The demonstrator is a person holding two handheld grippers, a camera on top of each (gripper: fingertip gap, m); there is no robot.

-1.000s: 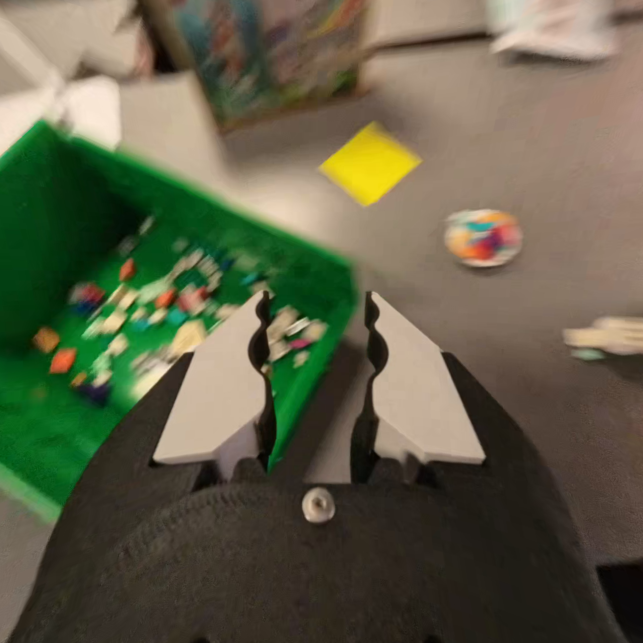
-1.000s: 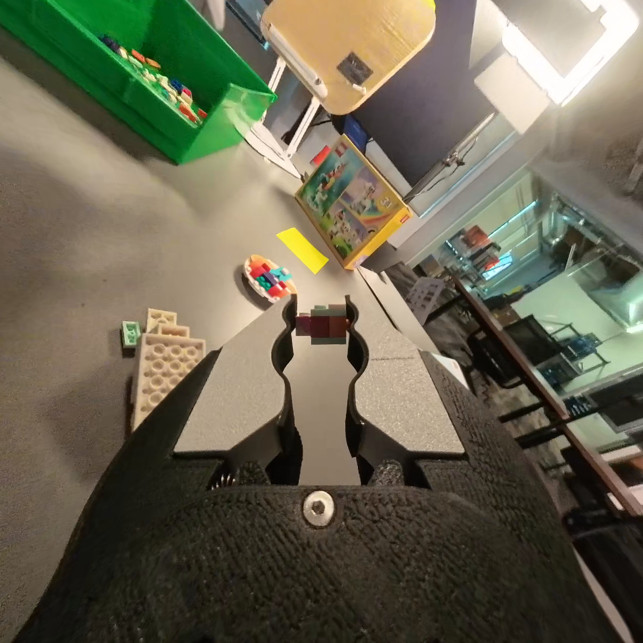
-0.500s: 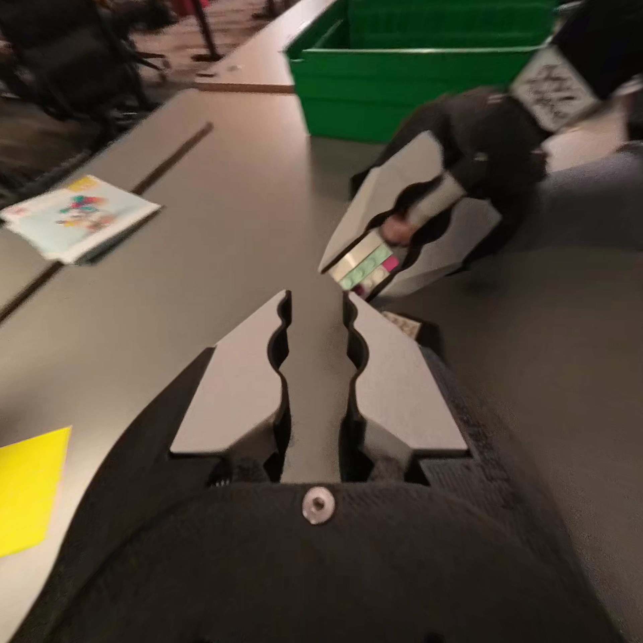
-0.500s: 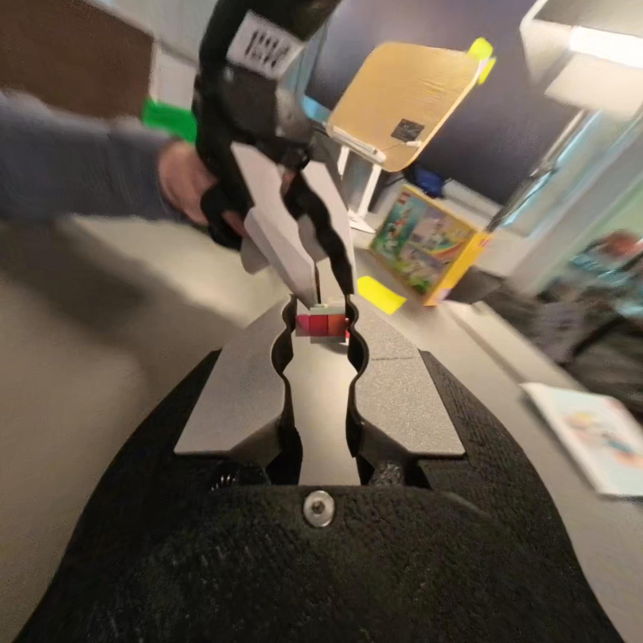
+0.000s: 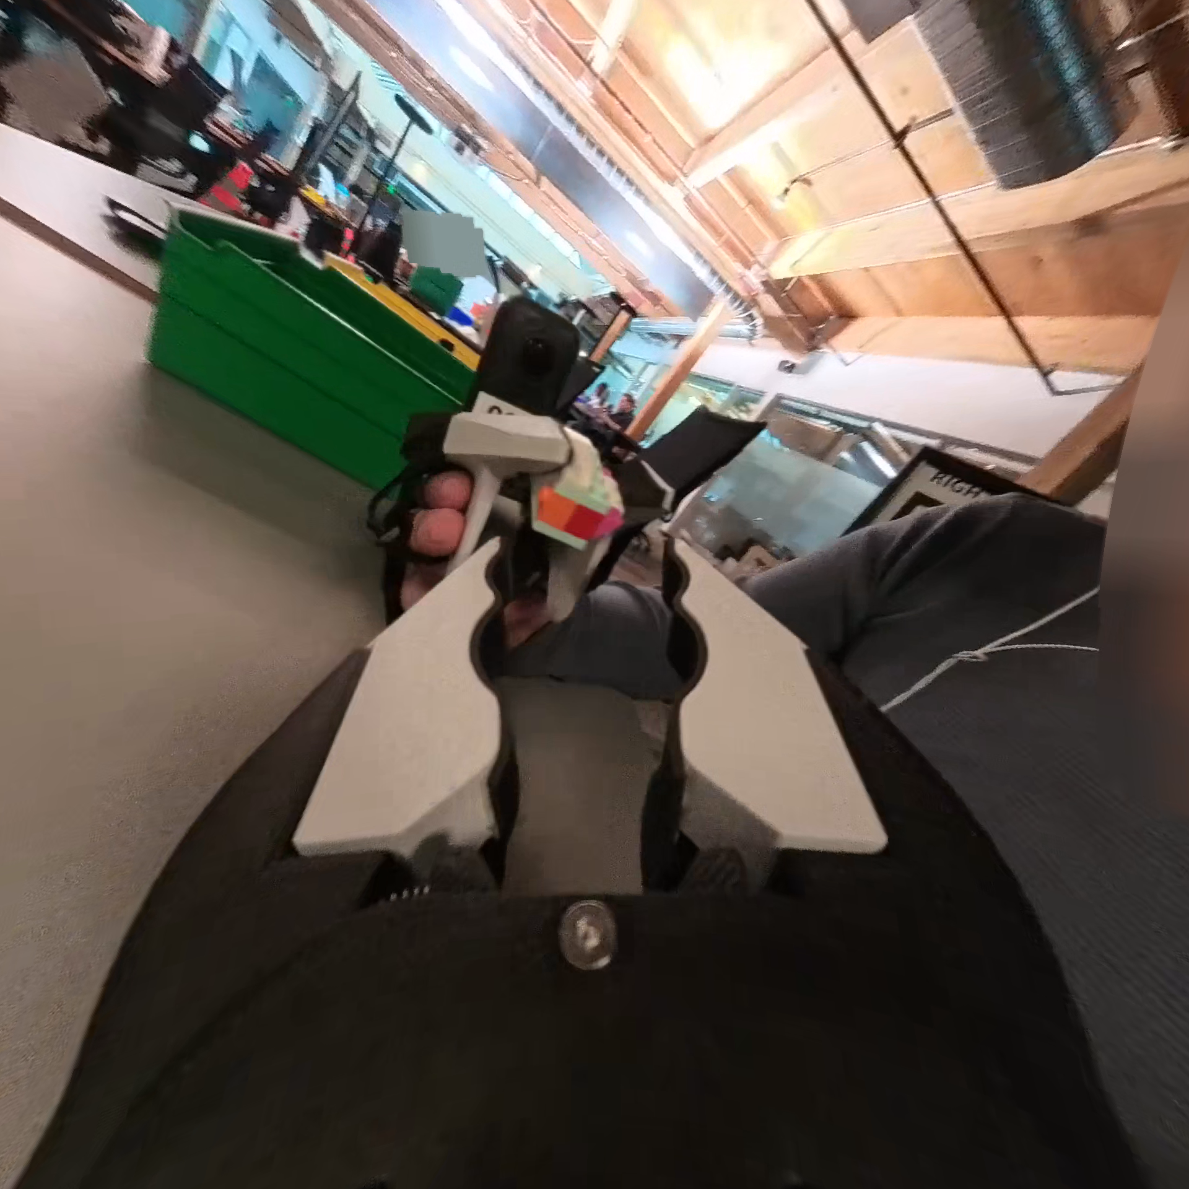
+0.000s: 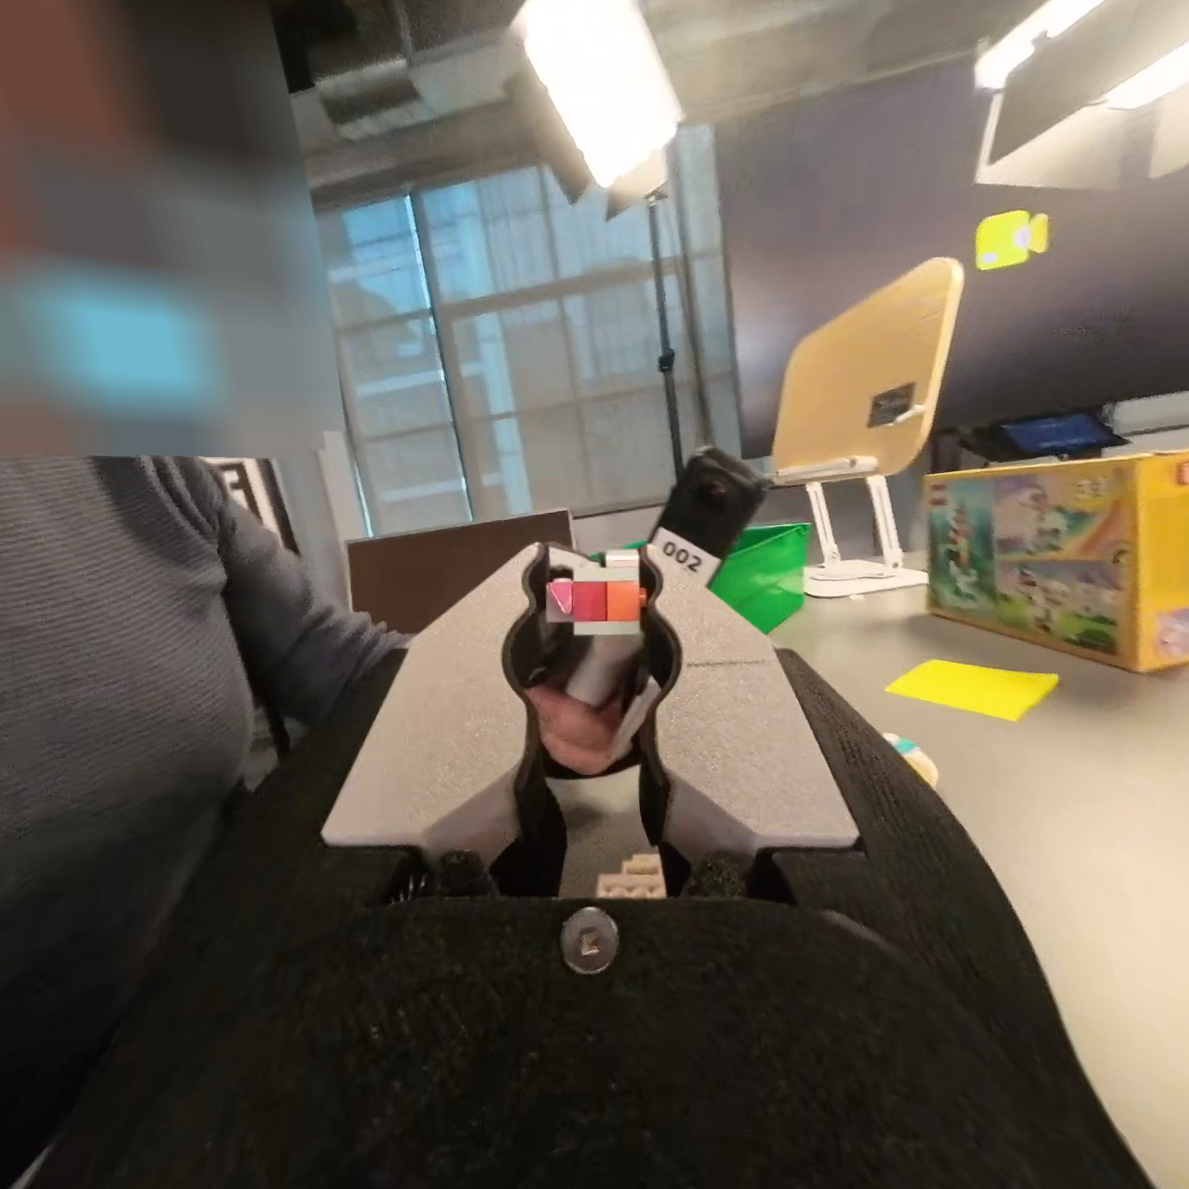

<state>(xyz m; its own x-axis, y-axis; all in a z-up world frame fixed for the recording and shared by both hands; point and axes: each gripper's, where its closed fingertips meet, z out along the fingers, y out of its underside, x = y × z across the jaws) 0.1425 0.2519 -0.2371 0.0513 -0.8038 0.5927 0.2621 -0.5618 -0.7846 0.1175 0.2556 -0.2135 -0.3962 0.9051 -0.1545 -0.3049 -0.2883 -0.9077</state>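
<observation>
My right gripper (image 6: 595, 569) is shut on a small brick assembly (image 6: 595, 601) with pink, red and orange bricks on mint and grey plates. It is held in the air, level with the tips. My left gripper (image 5: 582, 553) is open and empty and points straight at the right one. The brick assembly also shows in the left wrist view (image 5: 576, 515), just beyond and above my left fingertips. The left gripper's black camera (image 6: 708, 508) shows behind the bricks in the right wrist view. A hand (image 5: 437, 515) grips the right tool.
A green bin (image 5: 289, 360) stands on the grey table (image 5: 129, 579) behind. A yellow toy box (image 6: 1055, 566), a yellow paper (image 6: 971, 688) and a wooden board on a white stand (image 6: 862, 373) are at the right. A cream brick build (image 6: 630, 881) lies below. A grey sleeve (image 5: 901, 579) is close by.
Both grippers have lifted off the table and turned to face each other. My left jaws have opened wider. My right gripper has kept hold of the brick assembly.
</observation>
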